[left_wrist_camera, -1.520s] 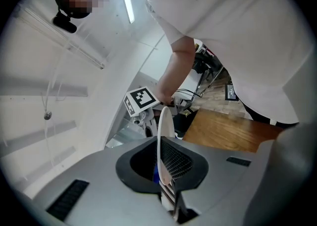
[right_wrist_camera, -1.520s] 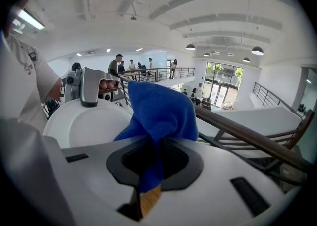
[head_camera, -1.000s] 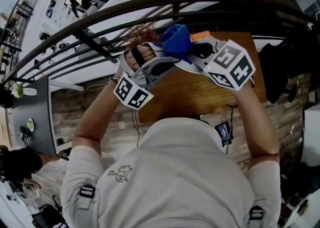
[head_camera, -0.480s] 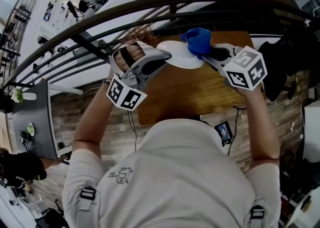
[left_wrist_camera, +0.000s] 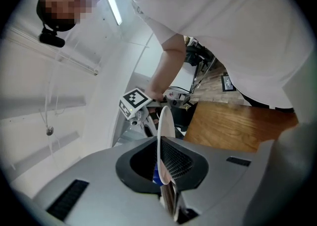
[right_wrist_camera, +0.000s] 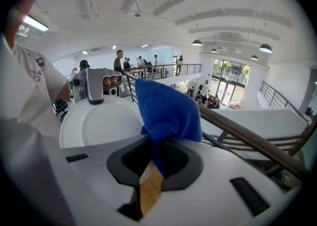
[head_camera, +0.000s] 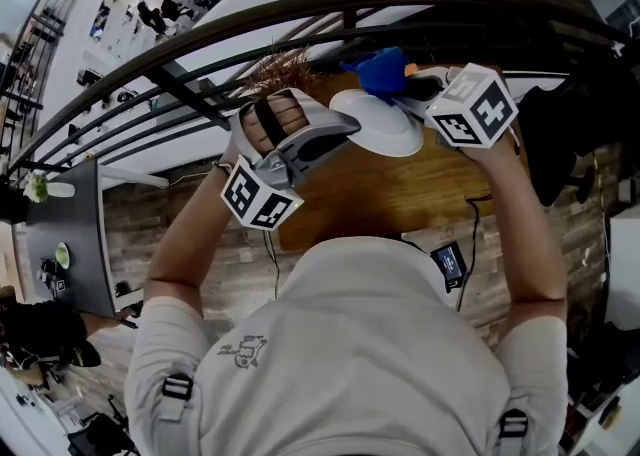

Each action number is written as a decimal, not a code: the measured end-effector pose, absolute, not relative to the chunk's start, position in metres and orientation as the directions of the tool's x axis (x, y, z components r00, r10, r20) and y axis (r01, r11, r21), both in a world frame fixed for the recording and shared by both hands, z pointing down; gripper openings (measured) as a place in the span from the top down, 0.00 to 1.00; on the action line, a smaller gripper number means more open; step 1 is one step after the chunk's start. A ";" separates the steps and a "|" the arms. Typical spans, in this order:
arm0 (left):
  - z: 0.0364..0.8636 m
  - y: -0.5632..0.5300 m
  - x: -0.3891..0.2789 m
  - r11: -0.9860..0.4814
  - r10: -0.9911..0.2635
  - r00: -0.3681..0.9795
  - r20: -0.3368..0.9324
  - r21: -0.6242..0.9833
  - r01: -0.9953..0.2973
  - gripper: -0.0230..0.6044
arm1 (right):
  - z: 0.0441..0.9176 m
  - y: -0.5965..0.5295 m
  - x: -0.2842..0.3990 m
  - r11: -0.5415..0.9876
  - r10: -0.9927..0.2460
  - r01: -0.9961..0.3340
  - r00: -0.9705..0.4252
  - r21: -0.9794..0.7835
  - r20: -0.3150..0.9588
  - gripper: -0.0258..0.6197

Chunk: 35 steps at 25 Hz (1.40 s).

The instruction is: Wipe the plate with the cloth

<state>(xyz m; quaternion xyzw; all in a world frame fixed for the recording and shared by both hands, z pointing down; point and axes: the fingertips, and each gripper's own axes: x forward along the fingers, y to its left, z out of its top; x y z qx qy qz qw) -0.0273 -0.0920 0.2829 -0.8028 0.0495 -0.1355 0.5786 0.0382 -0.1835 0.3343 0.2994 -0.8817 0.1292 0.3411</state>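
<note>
A white plate (head_camera: 378, 122) hangs in the air above the wooden table (head_camera: 390, 189). My left gripper (head_camera: 338, 126) is shut on its rim; in the left gripper view the plate (left_wrist_camera: 164, 136) stands edge-on between the jaws. My right gripper (head_camera: 408, 90) is shut on a bunched blue cloth (head_camera: 378, 72) that rests at the plate's far edge. In the right gripper view the blue cloth (right_wrist_camera: 166, 113) rises from the jaws, and the plate (right_wrist_camera: 101, 123) lies just left of it with the left gripper (right_wrist_camera: 95, 96) clamped on its far rim.
A dark curved railing (head_camera: 300, 14) runs just beyond the table, with a dried plant (head_camera: 280, 69) beside it. A phone with a cable (head_camera: 447, 264) lies by the table's near edge. Beyond the railing is an open drop to a lower floor with people.
The blue cloth moved from over the plate's left part out to the right, then back up to the plate's far edge. The plate shifted slightly right; the left gripper stayed clamped on it.
</note>
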 end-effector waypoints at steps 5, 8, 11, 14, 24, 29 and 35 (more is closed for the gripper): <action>0.289 -0.088 -0.019 -0.308 -0.217 0.961 0.172 -0.946 0.099 0.94 | 0.319 -0.183 0.001 0.840 -0.400 -0.543 -0.616 0.003 0.679 0.89; 0.292 -0.091 -0.017 -0.301 -0.222 0.959 0.179 -0.948 0.107 0.94 | 0.305 -0.174 -0.018 0.865 -0.375 -0.502 -0.648 -0.002 0.663 0.89; 0.288 -0.100 -0.020 -0.305 -0.242 0.955 0.172 -0.948 0.094 0.94 | 0.289 -0.160 -0.026 0.882 -0.359 -0.471 -0.680 -0.006 0.639 0.89; 0.286 -0.115 -0.028 -0.302 -0.291 0.943 0.158 -0.951 0.066 0.94 | 0.276 -0.147 -0.024 0.885 -0.359 -0.466 -0.703 -0.016 0.614 0.89; 0.276 -0.139 -0.048 -0.303 -0.351 0.929 0.117 -0.953 0.005 0.94 | 0.280 -0.126 0.018 0.838 -0.418 -0.544 -0.679 -0.033 0.603 0.89; 0.265 -0.129 -0.049 -0.281 -0.335 0.937 0.099 -0.960 0.001 0.94 | 0.291 -0.138 0.048 0.791 -0.446 -0.608 -0.643 -0.062 0.623 0.89; 0.260 -0.108 -0.043 -0.257 -0.291 0.952 0.097 -0.966 0.021 0.94 | 0.299 -0.155 0.052 0.786 -0.427 -0.613 -0.631 -0.079 0.648 0.89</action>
